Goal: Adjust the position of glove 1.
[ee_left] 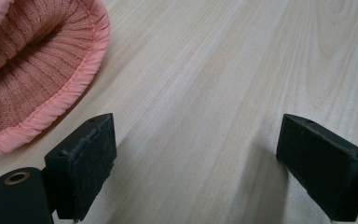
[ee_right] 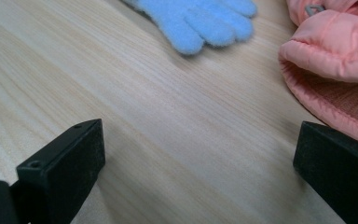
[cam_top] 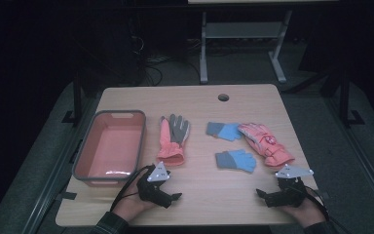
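Four gloves lie on the wooden table (cam_top: 199,195). A pink glove with a grey palm (cam_top: 172,139) rests left of centre. Two blue knit gloves (cam_top: 224,130) (cam_top: 235,160) lie in the middle, with a pink padded glove (cam_top: 267,144) to their right. My left gripper (cam_top: 171,196) sits low near the front edge, just below the pink and grey glove's cuff (ee_left: 32,79). It is open (ee_left: 198,135) over bare wood. My right gripper (cam_top: 263,195) lies at the front right, open (ee_right: 200,140) with nothing between its jaws. Ahead of it are blue glove fingertips (ee_right: 205,21) and the pink padded cuff (ee_right: 340,79).
A pink bin with a grey rim (cam_top: 109,146) stands at the table's left side, with nothing inside. A round cable hole (cam_top: 223,97) sits near the far edge. Beyond the table stands a metal frame (cam_top: 243,44) on a dark floor.
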